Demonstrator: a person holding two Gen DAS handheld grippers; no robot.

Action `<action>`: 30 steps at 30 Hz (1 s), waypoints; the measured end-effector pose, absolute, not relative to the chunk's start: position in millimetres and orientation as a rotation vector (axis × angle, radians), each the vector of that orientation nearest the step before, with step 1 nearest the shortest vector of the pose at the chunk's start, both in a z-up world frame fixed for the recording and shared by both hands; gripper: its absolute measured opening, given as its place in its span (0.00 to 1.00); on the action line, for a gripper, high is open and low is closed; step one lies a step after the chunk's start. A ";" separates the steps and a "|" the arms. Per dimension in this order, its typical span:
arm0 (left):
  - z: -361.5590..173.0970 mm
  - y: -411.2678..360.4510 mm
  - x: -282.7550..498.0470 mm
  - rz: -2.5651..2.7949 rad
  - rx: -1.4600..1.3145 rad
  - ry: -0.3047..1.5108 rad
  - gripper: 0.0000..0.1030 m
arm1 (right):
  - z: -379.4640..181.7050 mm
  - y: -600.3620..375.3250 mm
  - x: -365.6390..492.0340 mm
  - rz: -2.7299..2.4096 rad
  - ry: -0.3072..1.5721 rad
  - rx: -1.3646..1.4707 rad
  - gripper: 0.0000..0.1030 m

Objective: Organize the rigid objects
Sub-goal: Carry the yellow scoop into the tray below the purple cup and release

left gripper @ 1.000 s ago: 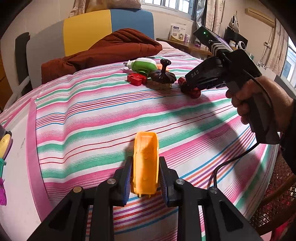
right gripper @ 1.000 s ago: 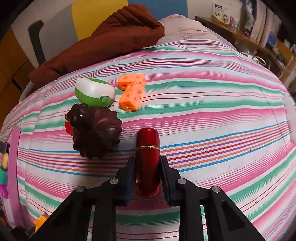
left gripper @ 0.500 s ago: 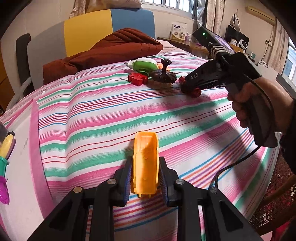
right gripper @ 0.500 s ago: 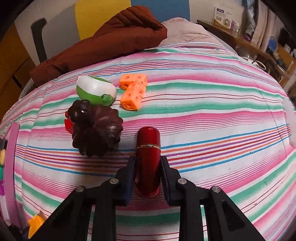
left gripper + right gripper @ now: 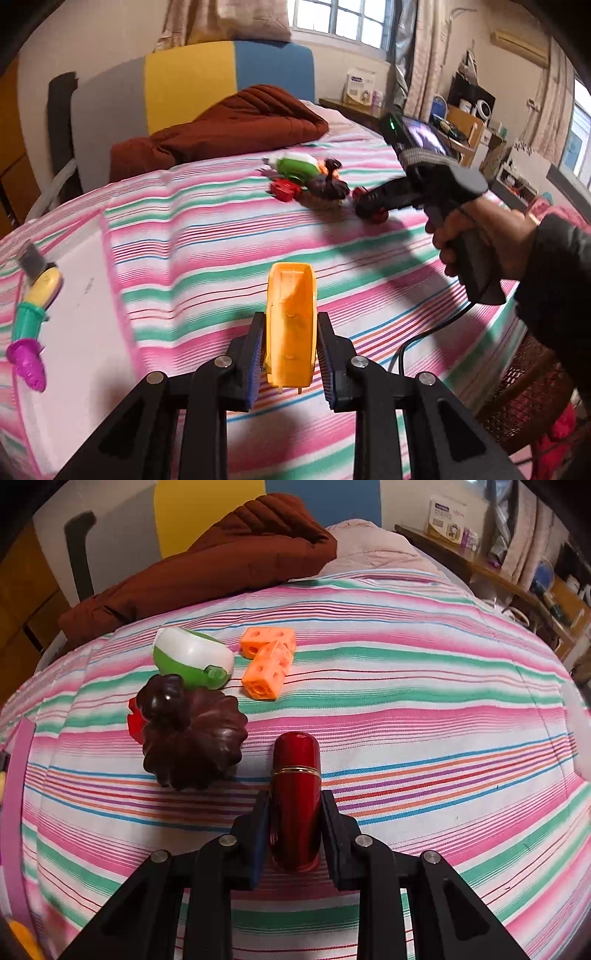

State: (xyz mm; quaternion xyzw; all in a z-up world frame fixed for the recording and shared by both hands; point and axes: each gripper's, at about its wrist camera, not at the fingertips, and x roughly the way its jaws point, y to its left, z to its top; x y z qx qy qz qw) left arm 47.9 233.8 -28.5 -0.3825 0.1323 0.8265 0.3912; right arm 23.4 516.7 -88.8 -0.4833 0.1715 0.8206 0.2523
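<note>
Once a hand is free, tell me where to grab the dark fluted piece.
Take the dark fluted piece by its knob, coming from above. The knob stands proud and narrow; the scalloped body looks too wide for the jaws, and a green-white toy crowds its far side.

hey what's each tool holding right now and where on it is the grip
The left tool clamps the orange plastic piece by its near end. The right tool clamps the red lipstick tube by its lower body.

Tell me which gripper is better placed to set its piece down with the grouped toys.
Right. The right gripper holds the red tube beside the dark fluted toy; the left gripper's orange piece is farther away.
</note>
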 end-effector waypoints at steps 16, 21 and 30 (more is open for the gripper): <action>-23.3 53.0 -16.7 2.502 -1.230 0.045 0.25 | -87.9 505.7 22.8 2.229 0.369 -1.313 0.25; -45.3 27.8 -33.6 2.533 -1.347 -0.020 0.25 | -88.2 505.3 22.6 2.227 0.371 -1.311 0.25; -65.6 25.2 -51.7 2.547 -1.420 0.018 0.25 | -87.5 502.7 23.3 2.227 0.367 -1.315 0.25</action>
